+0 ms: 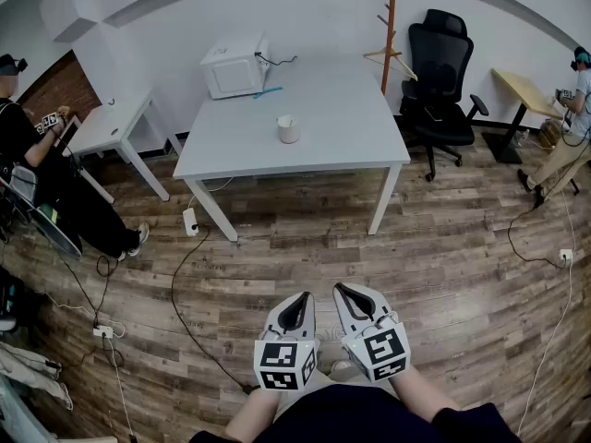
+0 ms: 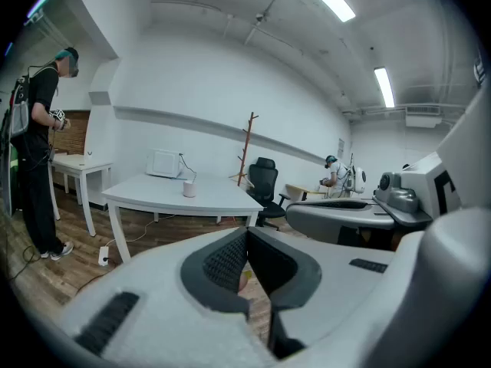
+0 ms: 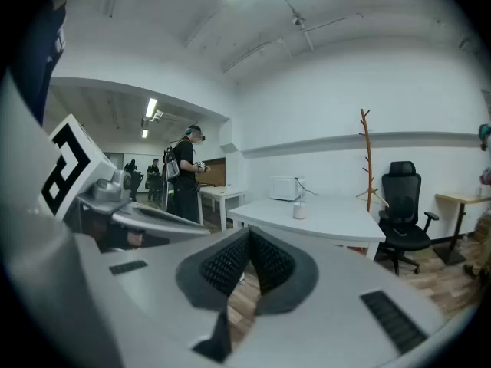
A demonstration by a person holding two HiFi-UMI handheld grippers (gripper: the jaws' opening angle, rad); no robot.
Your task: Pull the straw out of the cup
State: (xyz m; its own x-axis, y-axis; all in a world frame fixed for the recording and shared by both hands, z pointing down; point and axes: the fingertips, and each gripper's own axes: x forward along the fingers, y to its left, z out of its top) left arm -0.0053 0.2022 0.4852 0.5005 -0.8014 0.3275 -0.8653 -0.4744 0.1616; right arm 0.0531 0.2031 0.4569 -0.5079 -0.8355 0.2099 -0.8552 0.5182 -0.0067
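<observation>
At the far left we note a seated person point(image 1: 37, 169) in dark clothing, and just to the right a small white side table point(image 1: 111, 123). A power strip point(image 1: 191, 221) lies on the wood-plank floor point(image 1: 305, 238) near the front left leg of the large white table point(image 1: 305, 141). A white microwave point(image 1: 235, 65) stands at that table's back left corner, with a thin blue object point(image 1: 269, 91) lying just beside it; we cannot identify it. The cup point(image 1: 288, 129), white, stands upright near the middle of the tabletop, apart from the microwave and well apart from both grippers. We cannot make the straw out clearly at this range. In the foreground, low over the floor and short of the table, the left gripper point(image 1: 297, 305) is held with its jaws together, the dark ribbed pads meeting at the tips with nothing between them. The right gripper point(image 1: 349, 295) sits just beside it, jaws likewise closed on nothing. Both point toward the table. Right of the table stands a wooden coat stand point(image 1: 391, 30) against the wall, then a black office chair point(image 1: 441, 72). Further right is a wooden desk point(image 1: 526, 90), and at the far right edge a second person point(image 1: 572, 118) stands holding some equipment.
</observation>
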